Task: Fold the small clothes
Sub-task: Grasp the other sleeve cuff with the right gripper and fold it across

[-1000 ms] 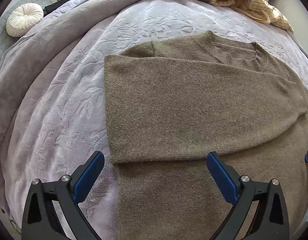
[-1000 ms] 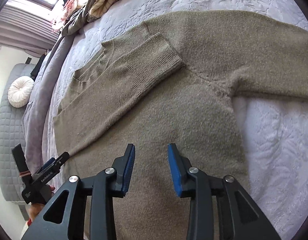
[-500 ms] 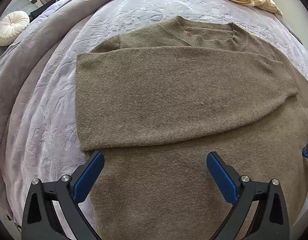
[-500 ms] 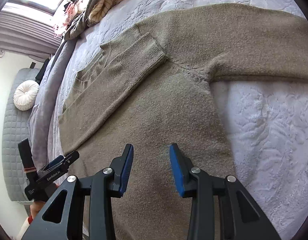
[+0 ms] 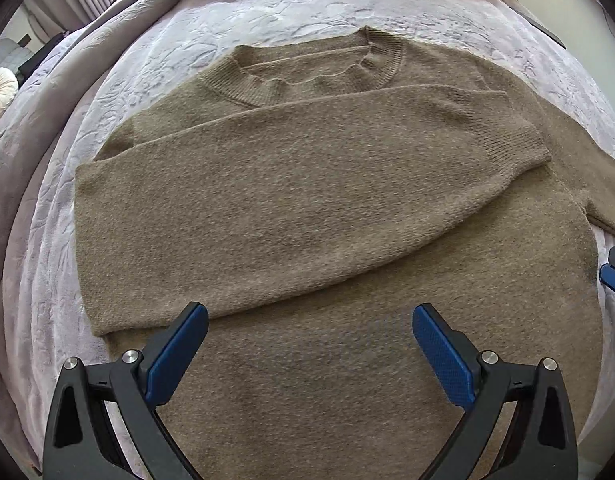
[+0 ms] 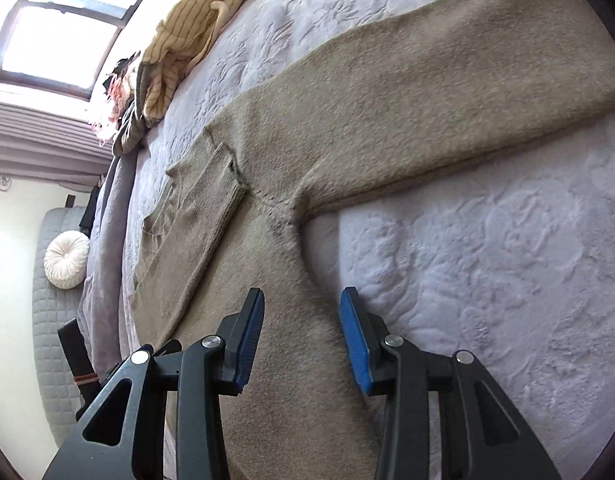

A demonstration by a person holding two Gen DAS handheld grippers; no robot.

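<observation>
An olive-brown knit sweater (image 5: 327, 360) lies flat on the bed, neck away from me. One sleeve (image 5: 291, 208) is folded across its chest, cuff (image 5: 515, 140) at the right. The other sleeve (image 6: 447, 92) stretches out sideways over the bedspread in the right wrist view. My left gripper (image 5: 310, 340) is wide open and empty above the sweater's lower body. My right gripper (image 6: 301, 320) is open and empty, straddling the sweater's side edge (image 6: 327, 264) below the armpit. Its blue tip (image 5: 613, 276) shows at the left wrist view's right edge.
The bed has a pale lilac embossed bedspread (image 6: 487, 280). A heap of striped cream and dark clothes (image 6: 187, 40) lies at the far end. A grey blanket (image 5: 35, 120) and a round white cushion (image 6: 66, 259) sit at the left. A window (image 6: 59, 24) is behind.
My left gripper has moved right across the sweater, staying open. My right gripper has moved right to the sweater's side edge and opened wider.
</observation>
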